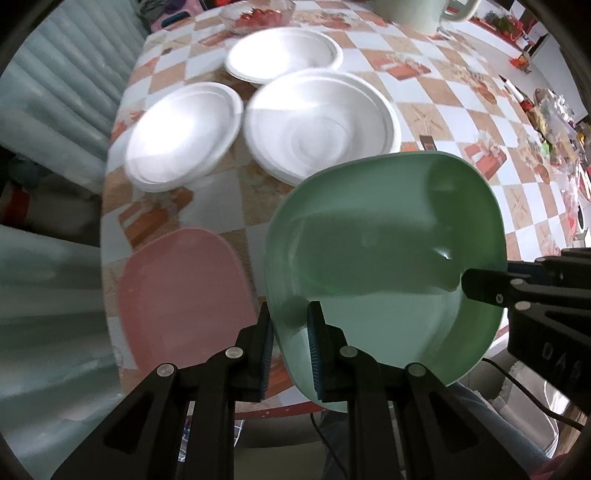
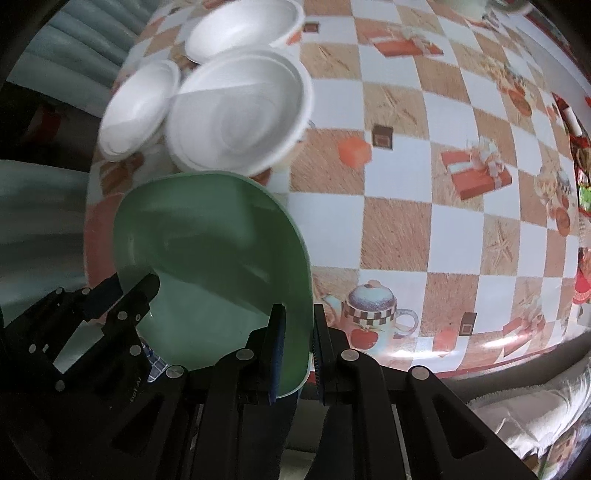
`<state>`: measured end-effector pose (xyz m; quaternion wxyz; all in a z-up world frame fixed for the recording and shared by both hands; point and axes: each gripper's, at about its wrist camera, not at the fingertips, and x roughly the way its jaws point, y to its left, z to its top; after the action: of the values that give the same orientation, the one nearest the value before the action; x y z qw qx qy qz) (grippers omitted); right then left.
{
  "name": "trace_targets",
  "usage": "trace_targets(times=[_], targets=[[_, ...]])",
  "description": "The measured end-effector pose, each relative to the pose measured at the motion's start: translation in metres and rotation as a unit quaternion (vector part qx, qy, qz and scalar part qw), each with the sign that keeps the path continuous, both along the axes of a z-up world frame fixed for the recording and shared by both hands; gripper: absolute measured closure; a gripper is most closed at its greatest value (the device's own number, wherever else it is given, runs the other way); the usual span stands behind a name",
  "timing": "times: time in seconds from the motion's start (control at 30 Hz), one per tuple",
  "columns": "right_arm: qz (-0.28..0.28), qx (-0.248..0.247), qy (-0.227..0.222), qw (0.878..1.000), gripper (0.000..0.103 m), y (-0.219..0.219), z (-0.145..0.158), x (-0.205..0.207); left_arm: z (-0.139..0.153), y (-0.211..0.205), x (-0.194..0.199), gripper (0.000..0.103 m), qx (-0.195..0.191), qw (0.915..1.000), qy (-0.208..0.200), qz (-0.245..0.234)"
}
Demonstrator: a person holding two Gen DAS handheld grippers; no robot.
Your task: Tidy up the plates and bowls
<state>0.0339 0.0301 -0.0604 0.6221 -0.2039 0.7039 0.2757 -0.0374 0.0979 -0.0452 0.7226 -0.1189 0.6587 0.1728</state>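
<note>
A green plate (image 1: 384, 258) is held above the near table edge by both grippers. My left gripper (image 1: 290, 347) is shut on its left rim. My right gripper (image 2: 297, 350) is shut on its right rim; the plate also shows in the right wrist view (image 2: 214, 258). A pink plate (image 1: 181, 295) lies flat on the table to the left of the green one. Three white foam dishes sit farther back: a plate (image 1: 184, 136) at the left, a bowl (image 1: 321, 125) in the middle, and a bowl (image 1: 284, 53) behind them.
The table has a checkered cloth (image 2: 424, 206) with open room to the right. A pale green jug (image 1: 410, 14) and a glass bowl of red items (image 1: 258, 14) stand at the far edge. Clutter (image 1: 554, 122) lines the far right. Curtains (image 1: 55, 110) hang at the left.
</note>
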Motion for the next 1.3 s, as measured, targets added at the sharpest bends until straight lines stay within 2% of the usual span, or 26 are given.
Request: trace_targets(times=[0.2,0.43,0.8,1.3], targets=[[0.020,0.016,-0.006,1.000,0.087,0.020,0.021,-0.011,0.026,0.022,-0.016,0.084,0.005,0.9996,-0.012,0.025],[0.046,0.027,-0.001,0.999,0.087,0.050,0.022,-0.034,0.028,0.051,-0.043,0.084,0.012,0.9984,-0.006,0.054],[0.078,0.041,0.030,0.996,0.087,0.106,0.006,-0.067,0.026,0.100,-0.081,0.084,0.027,0.9945,0.013,0.100],[0.082,0.009,0.076,0.994,0.087,0.148,-0.040,-0.084,-0.003,0.136,-0.083,0.084,0.025,0.9925,0.046,0.111]])
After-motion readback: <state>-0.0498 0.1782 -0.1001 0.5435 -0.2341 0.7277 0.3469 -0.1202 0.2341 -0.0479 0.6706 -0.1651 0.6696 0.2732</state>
